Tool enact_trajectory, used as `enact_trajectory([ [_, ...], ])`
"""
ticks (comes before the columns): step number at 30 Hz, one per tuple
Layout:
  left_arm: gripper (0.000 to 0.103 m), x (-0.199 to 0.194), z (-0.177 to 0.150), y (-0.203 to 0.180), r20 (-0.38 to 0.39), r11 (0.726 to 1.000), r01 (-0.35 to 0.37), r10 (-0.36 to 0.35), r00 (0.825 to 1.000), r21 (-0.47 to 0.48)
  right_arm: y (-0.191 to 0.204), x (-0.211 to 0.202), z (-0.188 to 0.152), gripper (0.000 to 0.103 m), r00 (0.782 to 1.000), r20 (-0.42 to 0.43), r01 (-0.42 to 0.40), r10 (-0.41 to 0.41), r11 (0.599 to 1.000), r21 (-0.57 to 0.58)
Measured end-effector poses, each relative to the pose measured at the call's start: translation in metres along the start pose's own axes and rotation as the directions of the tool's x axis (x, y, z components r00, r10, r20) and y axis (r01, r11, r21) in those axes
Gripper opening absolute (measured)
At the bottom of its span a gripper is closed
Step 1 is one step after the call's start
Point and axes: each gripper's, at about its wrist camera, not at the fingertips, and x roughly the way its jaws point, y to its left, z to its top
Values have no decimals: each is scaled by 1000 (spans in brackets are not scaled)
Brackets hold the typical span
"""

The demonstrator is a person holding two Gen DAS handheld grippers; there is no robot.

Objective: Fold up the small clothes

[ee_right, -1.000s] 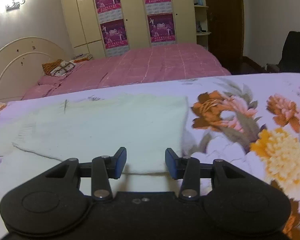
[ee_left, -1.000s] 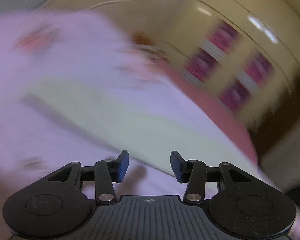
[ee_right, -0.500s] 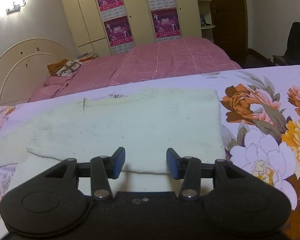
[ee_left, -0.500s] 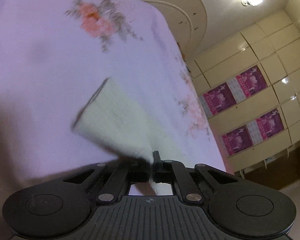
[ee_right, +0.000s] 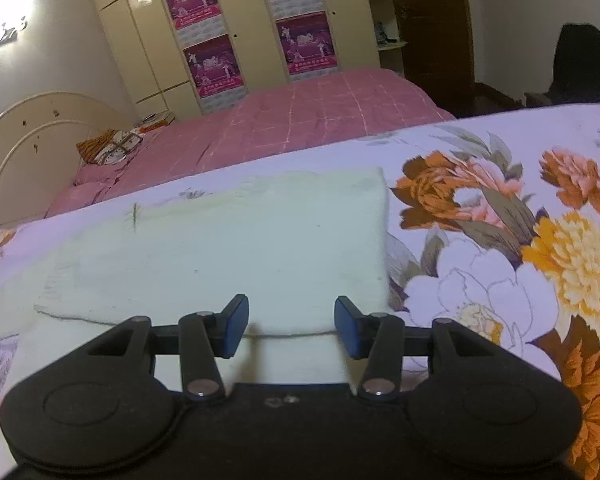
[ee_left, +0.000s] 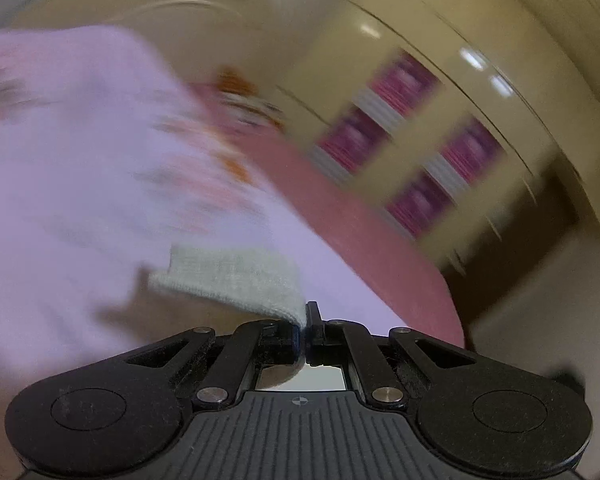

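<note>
A pale cream knit garment (ee_right: 236,248) lies partly folded on the floral bedsheet (ee_right: 500,216). My right gripper (ee_right: 291,326) is open, its blue-padded fingers just above the garment's near folded edge. In the blurred left wrist view my left gripper (ee_left: 305,330) is shut on a corner of the cream garment (ee_left: 228,276) and holds that end lifted over the lilac sheet (ee_left: 80,168).
A second bed with a pink cover (ee_right: 300,120) stands behind, with a cream headboard (ee_right: 32,140) at left. A wardrobe with purple posters (ee_right: 252,36) lines the far wall. A dark chair (ee_right: 584,64) stands at far right.
My left gripper closed on the garment's corner and has swung it up and round, so its view is blurred. My right gripper stayed open and shifted slightly over the folded edge.
</note>
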Motion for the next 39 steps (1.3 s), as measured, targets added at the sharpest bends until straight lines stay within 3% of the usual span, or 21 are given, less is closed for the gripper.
enact_trajectory([
  [3,3,22,-28,-74,-85,981,63,-47,995,185,-8,-3,-2,47,1000,12,-8,8,1000,30],
  [8,3,55,-89,-192,-206,882,190,-109,972,432,-20,-13,-5,47,1000,23,-22,20,998,64],
  [12,3,76,-132,-262,-298,788,284,-134,945,546,-35,-24,-4,47,999,42,-27,23,995,99],
  [15,3,86,-162,-298,-349,735,317,-117,930,600,-52,-31,-6,47,998,51,-28,21,991,132],
  [18,3,79,-190,-317,-359,701,320,-96,928,638,-70,-37,-10,48,998,51,-27,19,985,171],
  [20,4,81,-201,-325,-353,694,304,-76,933,653,-84,-40,-13,50,999,50,-31,21,979,202],
  [22,45,79,-213,-330,-359,688,319,-91,929,652,-94,-41,-15,53,998,53,-45,33,971,236],
  [23,74,71,-212,-321,-359,693,342,-128,925,635,-99,-42,-16,53,997,58,-56,43,964,258],
  [26,76,42,-203,-310,-284,699,316,-166,944,642,-105,-41,-16,54,992,78,-116,95,939,323],
  [28,76,26,-194,-288,-247,734,279,-156,956,619,-98,-38,-13,54,985,96,-167,143,927,335],
  [32,76,-4,-164,-224,-121,784,107,-41,992,612,-60,-23,0,54,970,89,-244,228,930,274],
  [35,76,-17,-144,-178,-83,811,6,52,995,585,-18,-7,9,54,963,56,-270,264,948,169],
  [36,76,-20,-139,-165,-76,814,-20,79,994,581,-5,-3,11,57,963,42,-268,265,955,131],
  [37,76,-22,-134,-155,-73,814,-40,100,992,579,11,3,13,66,964,20,-266,266,960,83],
  [39,76,-25,-129,-138,-68,809,-70,134,989,584,43,14,11,72,971,-23,-238,237,971,-35],
])
